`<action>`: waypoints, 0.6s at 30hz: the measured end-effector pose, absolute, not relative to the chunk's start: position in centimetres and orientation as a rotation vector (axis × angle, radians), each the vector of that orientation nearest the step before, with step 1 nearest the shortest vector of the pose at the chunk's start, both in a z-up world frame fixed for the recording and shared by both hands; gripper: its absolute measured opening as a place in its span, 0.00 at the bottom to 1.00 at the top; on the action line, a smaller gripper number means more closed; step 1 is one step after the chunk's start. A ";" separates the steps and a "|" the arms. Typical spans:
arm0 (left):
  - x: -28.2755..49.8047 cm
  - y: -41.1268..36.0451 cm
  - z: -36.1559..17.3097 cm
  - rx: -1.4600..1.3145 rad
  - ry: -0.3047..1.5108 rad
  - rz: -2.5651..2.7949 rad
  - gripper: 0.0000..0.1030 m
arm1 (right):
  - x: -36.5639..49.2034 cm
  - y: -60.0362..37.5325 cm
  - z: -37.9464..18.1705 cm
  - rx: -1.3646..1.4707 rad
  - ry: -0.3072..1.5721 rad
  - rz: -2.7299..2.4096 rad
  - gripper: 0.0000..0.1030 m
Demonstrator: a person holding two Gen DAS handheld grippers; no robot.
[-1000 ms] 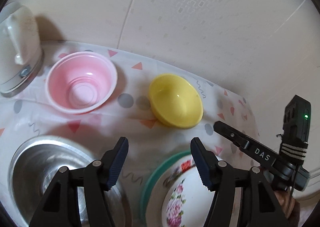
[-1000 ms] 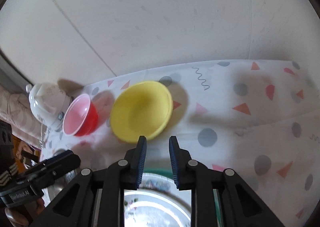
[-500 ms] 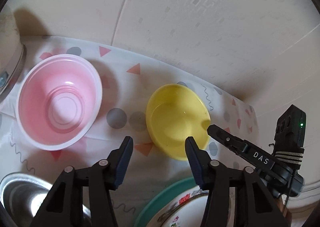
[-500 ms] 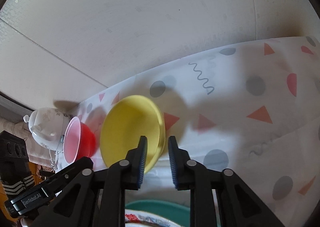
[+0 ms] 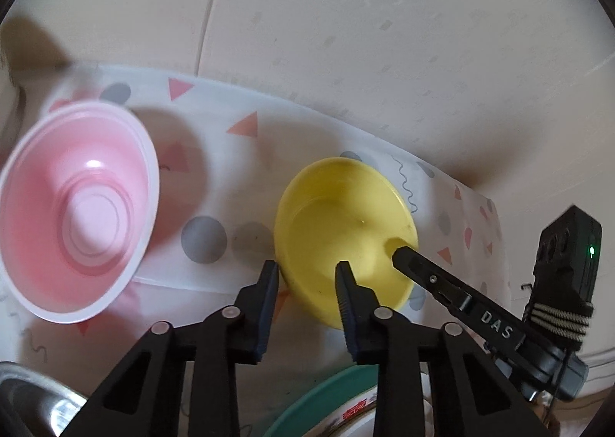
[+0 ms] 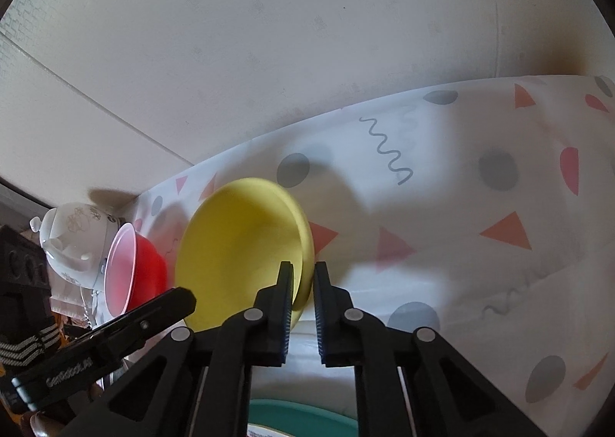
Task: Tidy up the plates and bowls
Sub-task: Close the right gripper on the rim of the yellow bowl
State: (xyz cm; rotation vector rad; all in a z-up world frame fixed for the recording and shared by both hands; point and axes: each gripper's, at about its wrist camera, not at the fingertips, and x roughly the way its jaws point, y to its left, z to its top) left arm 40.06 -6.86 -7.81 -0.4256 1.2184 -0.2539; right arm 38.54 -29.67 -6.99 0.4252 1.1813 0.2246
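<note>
A yellow bowl [image 5: 346,229] stands on the patterned tablecloth [image 5: 238,152], close under both grippers. My left gripper [image 5: 307,275] straddles its near left rim, one finger outside and one inside. Its jaws are closing and a gap still shows beside the rim. My right gripper [image 6: 303,275] is shut on the bowl's right rim [image 6: 301,275]. In the left wrist view one of its fingers [image 5: 423,271] reaches into the bowl. The bowl [image 6: 246,248] looks tilted toward the left in the right wrist view. A pink bowl [image 5: 77,221] with a red outside [image 6: 142,275] sits to the left.
A white kettle [image 6: 73,241] stands behind the pink bowl at the far left. A steel bowl [image 5: 27,391] shows at the bottom left corner. A green-rimmed floral plate [image 5: 326,402] lies just below the grippers. A pale wall [image 5: 346,52] rises close behind the table.
Both grippers came forward and down onto the yellow bowl. The left jaws narrowed around its near rim. The right jaws closed on its right rim. Steel bowl and plate slid toward the frame's bottom.
</note>
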 end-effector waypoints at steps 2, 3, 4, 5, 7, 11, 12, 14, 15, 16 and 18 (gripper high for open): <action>39.8 -6.4 -8.1 -0.446 1.218 -0.246 0.27 | 38.3 -29.7 -6.9 0.417 1.181 0.223 0.10; 39.8 -6.2 -8.1 -0.448 1.215 -0.238 0.27 | 38.2 -29.9 -6.9 0.414 1.182 0.220 0.10; 39.8 -6.1 -8.2 -0.450 1.210 -0.232 0.27 | 38.1 -29.9 -6.9 0.415 1.187 0.219 0.10; 39.8 -6.1 -8.1 -0.452 1.206 -0.236 0.27 | 37.9 -30.1 -6.8 0.425 1.192 0.223 0.10; 39.8 -6.2 -7.8 -0.438 1.199 -0.247 0.27 | 37.7 -30.3 -6.7 0.441 1.193 0.226 0.10; 39.7 -7.3 -7.8 -0.410 1.203 -0.271 0.24 | 37.5 -30.6 -6.6 0.455 1.199 0.225 0.10; 39.4 -7.6 -7.7 -0.386 1.197 -0.270 0.24 | 37.4 -30.6 -6.5 0.450 1.200 0.222 0.10; 38.9 -7.5 -7.4 -0.373 1.181 -0.276 0.23 | 37.1 -30.7 -6.3 0.449 1.197 0.224 0.10; 38.6 -7.4 -7.3 -0.383 1.175 -0.282 0.23 | 37.0 -30.7 -6.3 0.451 1.196 0.224 0.10; 38.3 -7.2 -7.3 -0.392 1.171 -0.288 0.23 | 36.8 -30.7 -6.3 0.451 1.194 0.225 0.10; 37.7 -7.0 -7.2 -0.391 1.168 -0.286 0.23 | 36.4 -30.6 -6.1 0.453 1.190 0.235 0.10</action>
